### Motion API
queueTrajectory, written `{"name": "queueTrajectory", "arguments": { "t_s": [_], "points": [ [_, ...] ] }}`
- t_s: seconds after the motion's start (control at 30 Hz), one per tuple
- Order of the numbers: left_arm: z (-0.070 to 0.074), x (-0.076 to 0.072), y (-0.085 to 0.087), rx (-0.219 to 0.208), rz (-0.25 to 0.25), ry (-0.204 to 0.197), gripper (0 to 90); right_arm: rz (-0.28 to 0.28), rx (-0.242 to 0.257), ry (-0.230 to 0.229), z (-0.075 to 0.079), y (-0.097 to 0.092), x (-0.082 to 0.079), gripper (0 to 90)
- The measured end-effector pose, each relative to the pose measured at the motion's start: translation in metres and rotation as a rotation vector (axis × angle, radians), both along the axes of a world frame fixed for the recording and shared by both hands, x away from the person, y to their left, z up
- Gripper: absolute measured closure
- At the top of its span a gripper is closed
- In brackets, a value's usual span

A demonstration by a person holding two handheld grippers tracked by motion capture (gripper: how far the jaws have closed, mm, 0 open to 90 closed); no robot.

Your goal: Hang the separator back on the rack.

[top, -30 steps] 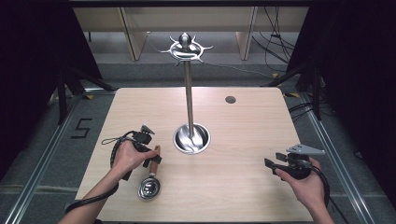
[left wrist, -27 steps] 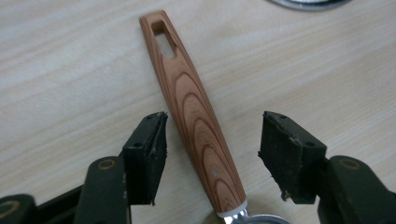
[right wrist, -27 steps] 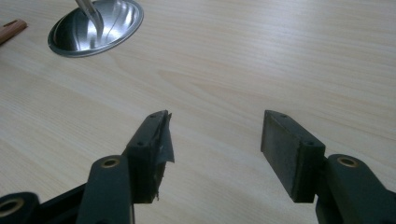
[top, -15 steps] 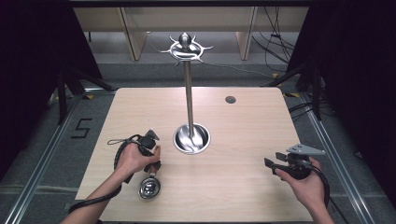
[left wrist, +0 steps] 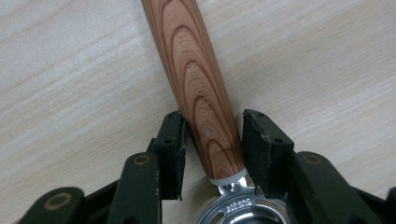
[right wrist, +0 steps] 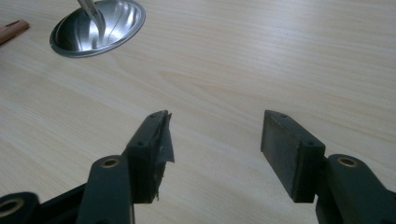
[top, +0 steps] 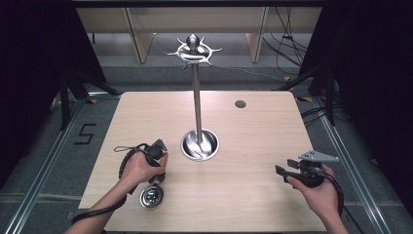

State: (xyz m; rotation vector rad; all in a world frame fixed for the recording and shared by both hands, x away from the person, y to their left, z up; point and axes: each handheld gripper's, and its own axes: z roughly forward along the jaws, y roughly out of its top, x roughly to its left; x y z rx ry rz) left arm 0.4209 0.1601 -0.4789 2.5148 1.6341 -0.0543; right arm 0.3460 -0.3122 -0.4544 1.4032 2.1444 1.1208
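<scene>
Lying at the near left of the surface (top: 253, 195), a ladle (top: 152, 196) with a steel bowl and a wooden handle (left wrist: 201, 93) is being grasped. The left gripper (left wrist: 211, 140) is held low over it, with its fingers (left wrist: 170, 144) set on either side of the handle just above the steel collar. The fingers appear to be touching the wood or nearly so; whether a firm pinch has been made cannot be told.

The long axis of the ladle is seen to run near to far: the bowl lies nearest the person, and the handle points away, towards the base of the stand.

At the near right, the right gripper (right wrist: 215, 140) is held just above the bare surface, with its fingers spread wide and nothing between them.

Farther off, at the middle of the surface, a steel stand (top: 197, 102) rises from a round dished base (top: 199, 145) to a crown of hooks (top: 194, 48).

The step in hand is judged to be the grasp. The next move is judged to call for a secure closing on the handle before any lift, perhaps towards a hook.
</scene>
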Motion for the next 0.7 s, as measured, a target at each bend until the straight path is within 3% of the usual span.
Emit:
{"name": "queueTrajectory", "arguments": {
  "t_s": [0.2, 0.27, 0.3, 0.33, 0.4, 0.5, 0.53, 0.67, 0.7],
  "points": [
    [0.0, -0.003, 0.001, 0.029, -0.007, -0.02, 63.4, -0.004, -0.024, -0.018, 0.0, 0.0, 0.0, 42.9],
    [0.0, -0.004, 0.001, 0.07, -0.031, -0.031, 65.5, -0.004, -0.024, -0.019, 0.0, 0.0, 0.0, 42.9],
    [0.0, -0.004, 0.001, 0.07, -0.031, -0.031, 67.3, -0.003, -0.023, -0.018, 0.0, 0.0, 0.0, 42.9],
    [0.002, -0.004, 0.003, 0.081, -0.065, -0.022, 67.8, -0.003, -0.024, -0.018, 0.0, 0.0, 0.0, 42.9],
    [0.0, -0.006, 0.005, 0.068, -0.057, -0.042, 67.9, -0.003, -0.023, -0.018, 0.0, -0.001, 0.0, 42.9],
    [0.001, -0.006, 0.006, 0.071, -0.07, -0.035, 68.0, -0.001, -0.015, -0.011, 0.0, 0.0, 0.0, 42.9],
    [0.001, -0.007, 0.009, 0.057, -0.081, -0.031, 68.0, -0.022, 0.012, 0.023, 0.0, 0.002, -0.002, 42.9],
    [0.002, -0.009, 0.013, 0.047, -0.1, -0.05, 68.2, -0.02, 0.016, 0.024, 0.0, 0.002, -0.002, 42.9],
    [0.003, -0.012, 0.016, 0.028, -0.09, -0.074, 68.1, -0.021, 0.016, 0.023, 0.0, 0.002, -0.002, 42.9]
  ]
}}
